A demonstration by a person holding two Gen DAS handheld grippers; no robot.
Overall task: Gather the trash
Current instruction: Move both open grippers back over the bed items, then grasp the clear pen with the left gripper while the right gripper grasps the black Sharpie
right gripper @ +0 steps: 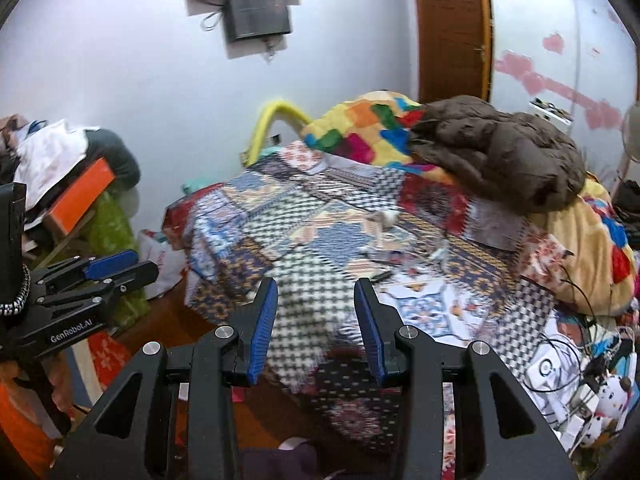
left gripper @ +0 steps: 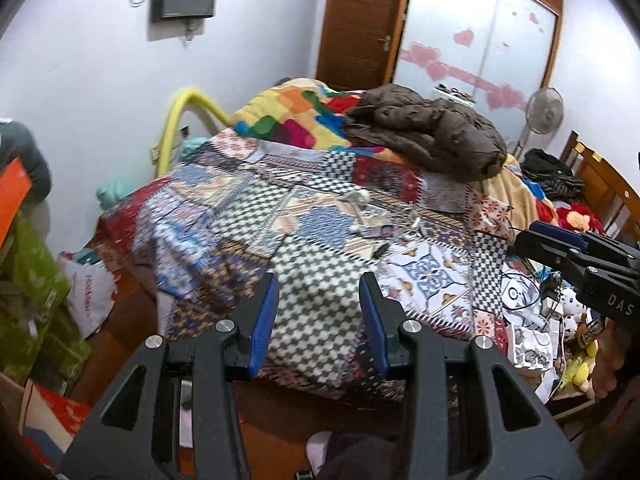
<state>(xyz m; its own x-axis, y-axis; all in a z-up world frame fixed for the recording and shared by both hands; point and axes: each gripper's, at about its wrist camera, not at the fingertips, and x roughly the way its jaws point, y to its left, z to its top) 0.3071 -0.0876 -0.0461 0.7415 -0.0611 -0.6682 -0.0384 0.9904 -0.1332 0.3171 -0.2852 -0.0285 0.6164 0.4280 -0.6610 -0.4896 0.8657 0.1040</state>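
Your left hand-held gripper point(left gripper: 318, 320) hangs over the near end of the bed point(left gripper: 320, 312), its blue-padded jaws standing apart with nothing between them; only the grey-and-white checked patch of the patchwork quilt point(left gripper: 248, 208) shows through the gap. Your right hand-held gripper point(right gripper: 316, 320) is in the same state: jaws apart, empty, aimed down at the near edge of the same quilt. Each gripper shows at the edge of the other's view, the right one at the right side of the bed and the left one off the bed's left side, and there you cannot tell how their jaws stand.

The trash lies on the quilt near the middle of the bed, beyond both grippers and well apart from them: a crumpled white scrap point(left gripper: 358, 198), and nearer to you a loose scatter of small white and dark bits point(left gripper: 390, 236). They are blurred, so what each piece is you cannot tell. In the right wrist view the same white scrap point(right gripper: 386, 217) sits just short of the brown padded jacket point(right gripper: 500, 152), which is heaped at the far right of the bed on a bright multicoloured blanket point(right gripper: 360, 128).

A yellow tube point(left gripper: 180, 120) arches against the wall at the bed's far left corner. A white plastic bag point(left gripper: 86, 292) rests on the floor by the bed's left side, and cables, boxes and soft toys point(left gripper: 572, 308) crowd its right side.
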